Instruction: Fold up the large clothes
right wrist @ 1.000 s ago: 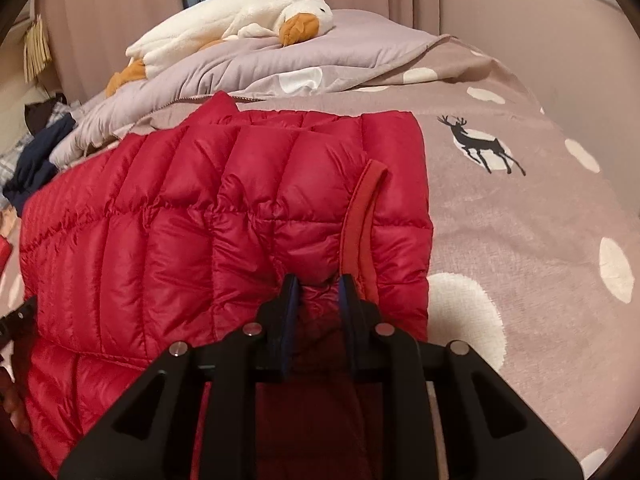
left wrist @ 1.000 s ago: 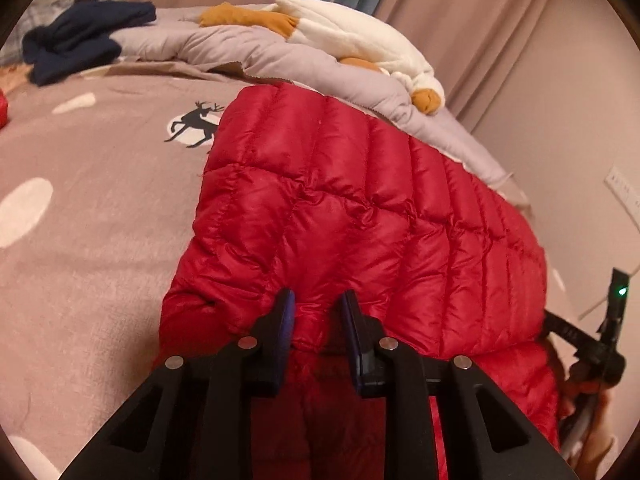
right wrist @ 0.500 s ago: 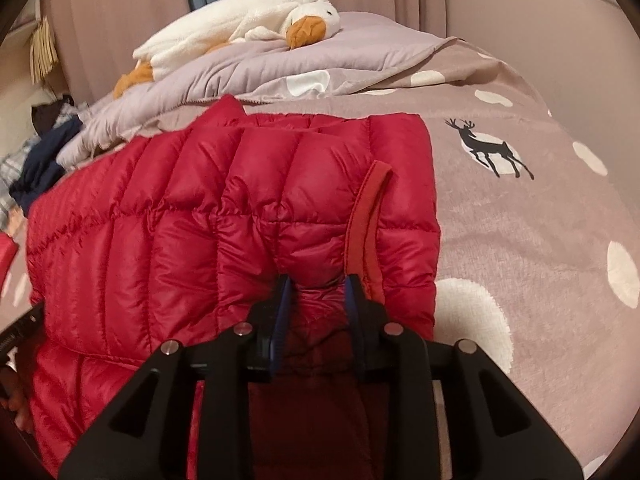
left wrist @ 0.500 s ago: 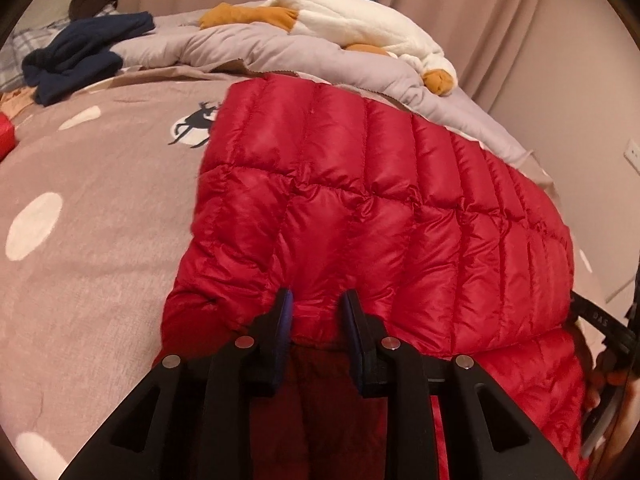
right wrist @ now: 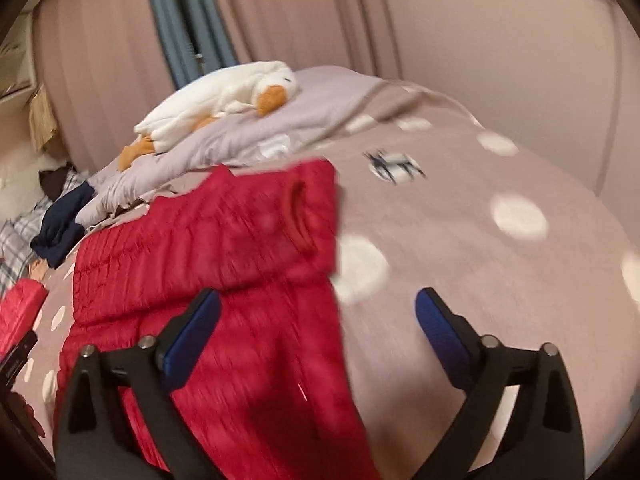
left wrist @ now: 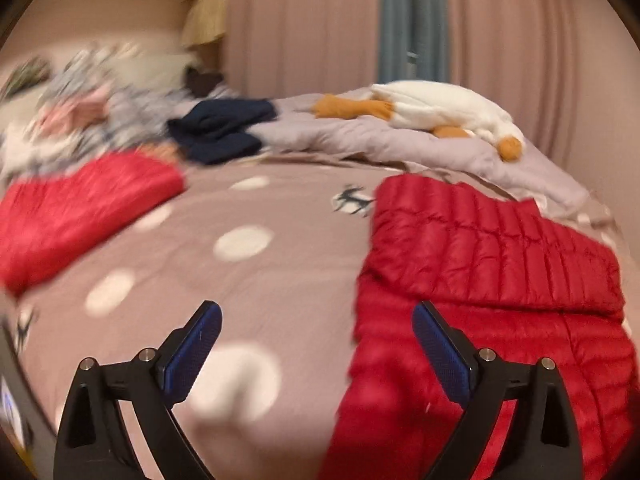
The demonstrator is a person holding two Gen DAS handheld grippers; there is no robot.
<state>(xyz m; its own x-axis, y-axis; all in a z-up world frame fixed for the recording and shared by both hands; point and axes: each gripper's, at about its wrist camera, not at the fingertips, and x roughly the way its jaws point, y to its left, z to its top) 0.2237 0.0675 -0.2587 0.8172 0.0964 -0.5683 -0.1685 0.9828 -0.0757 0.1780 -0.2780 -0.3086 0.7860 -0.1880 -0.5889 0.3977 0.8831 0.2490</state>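
Observation:
A red quilted down jacket (left wrist: 492,280) lies folded over itself on the taupe spotted bedspread (left wrist: 248,280), its upper layer doubled back over the lower part. In the right wrist view the same jacket (right wrist: 224,264) fills the left half, a sleeve cuff (right wrist: 298,216) lying on top. My left gripper (left wrist: 316,344) hangs above the bedspread just left of the jacket's edge; its jaws are opening wide, with nothing between them. My right gripper (right wrist: 318,332) hovers over the jacket's right edge, jaws likewise opening and pressing on nothing.
A second red quilted garment (left wrist: 76,216) lies folded at the left of the bed. Dark navy clothes (left wrist: 224,128) and a plaid pile (left wrist: 80,120) sit behind it. A white goose plush (left wrist: 440,112) rests on a lilac duvet (left wrist: 400,144) at the head.
Both grippers let go of the jacket's folded edge, opened wide and pulled back and up. The left view swung left, the right view swung right.

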